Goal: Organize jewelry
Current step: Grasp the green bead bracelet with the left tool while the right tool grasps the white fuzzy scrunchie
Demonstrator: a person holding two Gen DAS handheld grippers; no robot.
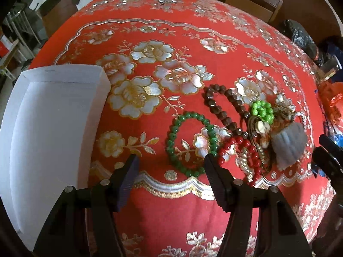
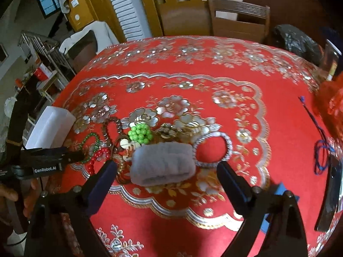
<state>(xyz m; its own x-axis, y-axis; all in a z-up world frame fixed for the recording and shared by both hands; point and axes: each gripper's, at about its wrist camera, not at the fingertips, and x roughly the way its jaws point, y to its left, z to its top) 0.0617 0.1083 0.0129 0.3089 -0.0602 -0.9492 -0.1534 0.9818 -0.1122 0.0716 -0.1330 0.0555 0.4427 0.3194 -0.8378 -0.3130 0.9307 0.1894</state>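
Reading "GenRobot.AI" in white on the left gripper point(image 2: 72, 157).

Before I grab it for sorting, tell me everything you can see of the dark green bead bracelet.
The dark green bead bracelet is a closed loop of glossy, glass-like round beads, lying flat on the red tablecloth. It sits at the left edge of the jewelry pile, its right side meeting the red bead strand. The open left gripper hovers at it, right fingertip by its beads.
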